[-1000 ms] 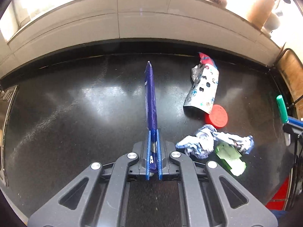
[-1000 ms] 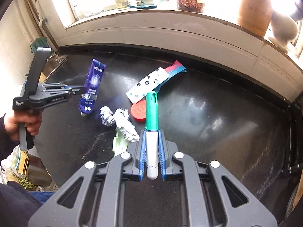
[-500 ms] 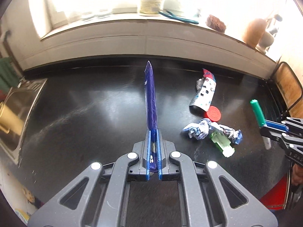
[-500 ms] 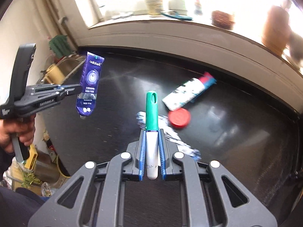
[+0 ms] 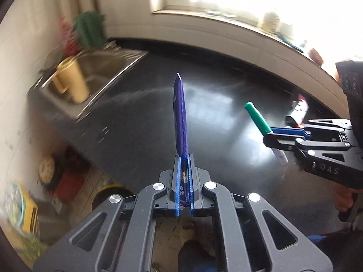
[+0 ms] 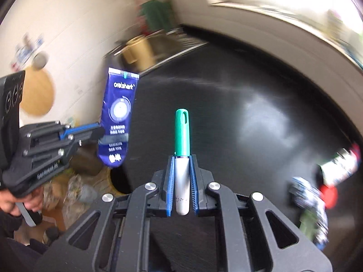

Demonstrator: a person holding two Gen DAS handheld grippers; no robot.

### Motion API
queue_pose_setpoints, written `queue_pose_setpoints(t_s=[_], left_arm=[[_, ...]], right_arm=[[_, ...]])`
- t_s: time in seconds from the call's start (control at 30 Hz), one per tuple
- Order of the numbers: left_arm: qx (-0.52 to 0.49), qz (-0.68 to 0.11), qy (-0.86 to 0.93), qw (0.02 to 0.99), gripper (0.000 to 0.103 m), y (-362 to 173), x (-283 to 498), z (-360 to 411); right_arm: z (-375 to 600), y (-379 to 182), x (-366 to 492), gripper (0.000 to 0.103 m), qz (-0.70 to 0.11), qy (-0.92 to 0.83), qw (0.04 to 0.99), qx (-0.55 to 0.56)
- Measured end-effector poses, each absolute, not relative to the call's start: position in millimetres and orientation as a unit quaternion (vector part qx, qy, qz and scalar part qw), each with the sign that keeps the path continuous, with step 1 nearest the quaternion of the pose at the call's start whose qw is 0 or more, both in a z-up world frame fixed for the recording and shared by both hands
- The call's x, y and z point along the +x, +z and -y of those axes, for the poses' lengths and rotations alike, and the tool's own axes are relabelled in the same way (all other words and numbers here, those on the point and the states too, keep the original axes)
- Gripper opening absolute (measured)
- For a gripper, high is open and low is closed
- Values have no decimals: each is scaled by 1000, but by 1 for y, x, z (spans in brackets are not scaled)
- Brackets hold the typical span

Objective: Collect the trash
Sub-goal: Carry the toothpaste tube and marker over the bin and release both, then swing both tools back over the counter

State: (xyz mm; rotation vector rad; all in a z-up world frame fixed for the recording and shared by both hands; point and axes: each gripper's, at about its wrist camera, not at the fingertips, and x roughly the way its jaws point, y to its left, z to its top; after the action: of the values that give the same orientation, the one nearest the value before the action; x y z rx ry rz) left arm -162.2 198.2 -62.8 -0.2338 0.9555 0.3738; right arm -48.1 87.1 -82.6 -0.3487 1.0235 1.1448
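Left gripper clamps blue sachet upright (edge-on); right gripper pinches green-capped pen, cap forward.

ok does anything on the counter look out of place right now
Yes: litter lies loose at the black counter's far right, a crumpled wrapper, a red lid and a flattened spotted packet. Nothing looks spilled.

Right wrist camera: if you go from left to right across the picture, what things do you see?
Left gripper → blue pouch → green-capped pen → crumpled wrapper → red lid
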Motion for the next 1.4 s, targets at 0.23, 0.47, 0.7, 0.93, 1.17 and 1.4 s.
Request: queue_pose_setpoints(t_s=[0.23, 0.47, 0.7, 0.93, 1.17, 1.4], left_arm=[[-185, -465, 278, 820, 5, -95, -253, -245], [-247, -463, 333, 783, 5, -134, -313, -287], [-278, -465, 352, 763, 5, -176, -341, -332], [-287, -468, 348, 760, 5, -202, -348, -361], [-276, -487, 338, 757, 51, -226, -348, -375], [-269, -470, 352, 763, 73, -211, -354, -375]], right_arm=[[-191, -106, -113, 14, -477, 598, 610, -206], [-265, -134, -165, 14, -494, 626, 554, -239], [-325, -164, -194, 14, -503, 619, 543, -262], [-358, -181, -205, 14, -507, 607, 545, -279], [-379, -187, -207, 65, -516, 595, 549, -279], [-342, -155, -187, 73, -504, 595, 571, -256]])
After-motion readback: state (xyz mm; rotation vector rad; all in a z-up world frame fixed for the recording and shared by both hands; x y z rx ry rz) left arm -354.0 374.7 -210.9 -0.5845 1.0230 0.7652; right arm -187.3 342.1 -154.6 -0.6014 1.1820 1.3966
